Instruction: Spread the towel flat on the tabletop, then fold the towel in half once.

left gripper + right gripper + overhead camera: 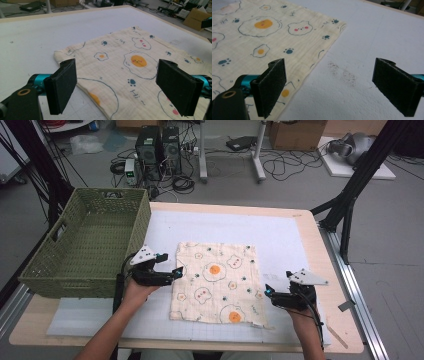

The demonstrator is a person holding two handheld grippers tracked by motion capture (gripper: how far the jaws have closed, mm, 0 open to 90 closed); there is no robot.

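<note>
1. Both forearms come in from the bottom of the high view, one gripper per hand, pretty much level with each other.
2. Left gripper (pixel 176 272) points inward to the right, with its grey plate tilted on top. Jaws are spread wide with nothing pinched between the pads (pixel 62 85).
3. Right gripper (pixel 268 292) points inward to the left, so the two face each other. Jaws are also wide apart, and the pads (pixel 270 86) are bare.
4. A cable trails back along each wrist.

Cream cloth (pixel 216 282) printed with orange-yolked fried eggs, teal paw prints; olive-green woven basket (pixel 75 255) at nine o'clock.
</note>
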